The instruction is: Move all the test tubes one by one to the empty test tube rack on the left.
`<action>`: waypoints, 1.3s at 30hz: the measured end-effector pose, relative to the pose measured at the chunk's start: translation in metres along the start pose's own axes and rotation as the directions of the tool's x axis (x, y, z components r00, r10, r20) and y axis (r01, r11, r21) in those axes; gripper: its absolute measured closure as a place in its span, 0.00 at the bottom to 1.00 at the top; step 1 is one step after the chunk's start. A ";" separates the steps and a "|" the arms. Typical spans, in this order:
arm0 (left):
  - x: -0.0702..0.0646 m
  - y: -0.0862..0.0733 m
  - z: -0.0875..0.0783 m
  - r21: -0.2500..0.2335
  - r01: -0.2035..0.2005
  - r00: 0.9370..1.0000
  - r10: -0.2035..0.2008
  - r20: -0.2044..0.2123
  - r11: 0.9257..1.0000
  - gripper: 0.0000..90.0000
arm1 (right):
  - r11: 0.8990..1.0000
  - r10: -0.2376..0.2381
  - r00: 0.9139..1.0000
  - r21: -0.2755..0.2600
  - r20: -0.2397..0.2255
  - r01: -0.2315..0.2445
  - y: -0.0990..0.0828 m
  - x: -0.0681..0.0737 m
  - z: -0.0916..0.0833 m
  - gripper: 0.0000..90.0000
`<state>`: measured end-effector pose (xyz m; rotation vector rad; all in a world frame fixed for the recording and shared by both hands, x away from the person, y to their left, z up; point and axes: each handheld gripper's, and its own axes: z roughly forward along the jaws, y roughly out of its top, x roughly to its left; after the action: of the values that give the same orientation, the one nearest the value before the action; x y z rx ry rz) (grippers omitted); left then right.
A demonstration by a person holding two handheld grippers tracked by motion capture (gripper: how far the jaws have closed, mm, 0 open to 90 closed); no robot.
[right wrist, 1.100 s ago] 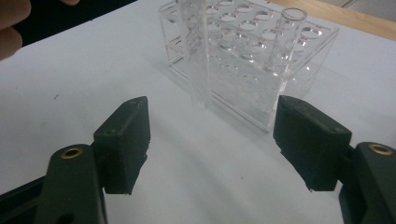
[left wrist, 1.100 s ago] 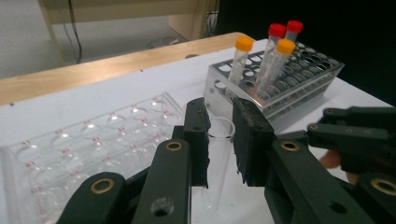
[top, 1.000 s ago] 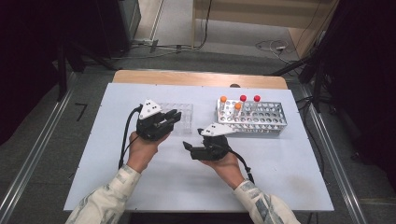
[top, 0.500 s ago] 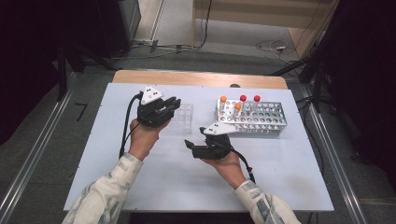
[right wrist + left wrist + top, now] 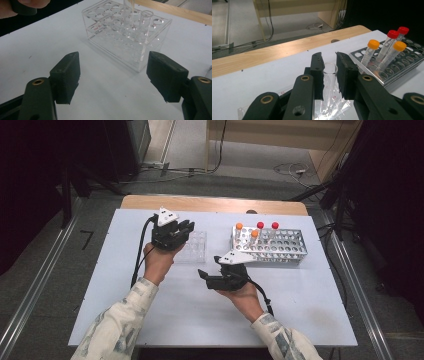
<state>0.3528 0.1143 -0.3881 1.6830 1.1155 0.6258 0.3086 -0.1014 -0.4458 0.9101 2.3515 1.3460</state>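
Where the white table (image 5: 125, 285) meets its pale wooden edge, the left gripper (image 5: 329, 72) is closed on a clear glass tube (image 5: 330, 75): the thin, round-mouthed tube stands upright between the 2 matte black pads (image 5: 318, 72), its rim level with their tips and its lower part running down toward the clear rack (image 5: 192, 247) below. In the high view that gripper (image 5: 182, 227) sits at the rack's left side, and whether the tube's foot is in a hole I cannot tell. The rack is a box of transparent plastic with rows of round holes (one more open tube (image 5: 146, 18) stands in it). Nearer the person, the right gripper (image 5: 113, 75) lies low over bare table with its blocky jaws wide apart and nothing between them. Farther right stands a perforated metal rack (image 5: 285, 247) holding 4 capped tubes, 2 orange (image 5: 373, 45) and 2 red (image 5: 393, 33).
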 end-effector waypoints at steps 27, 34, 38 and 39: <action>-0.014 -0.042 0.023 0.042 -0.045 0.998 0.047 -0.044 0.998 0.84 | 1.000 -0.009 1.000 0.006 0.004 0.009 -0.001 0.001 0.001 0.29; -0.013 -0.042 0.023 0.047 -0.031 0.999 0.032 -0.025 0.998 0.81 | 1.000 -0.008 1.000 0.009 0.003 0.008 -0.001 0.001 0.001 0.29; -0.012 -0.042 0.022 0.044 -0.021 1.000 0.022 -0.021 0.999 0.78 | 1.000 -0.008 1.000 0.007 0.004 0.008 -0.001 0.002 0.001 0.29; -0.012 -0.042 0.022 0.044 -0.019 1.000 0.020 -0.018 0.999 0.78 | 1.000 -0.009 1.000 0.007 0.005 0.009 -0.001 0.002 0.001 0.29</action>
<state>0.3492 0.0977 -0.4335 1.7304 1.1348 0.6344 0.3074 -0.1002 -0.4474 0.9026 2.3555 1.3315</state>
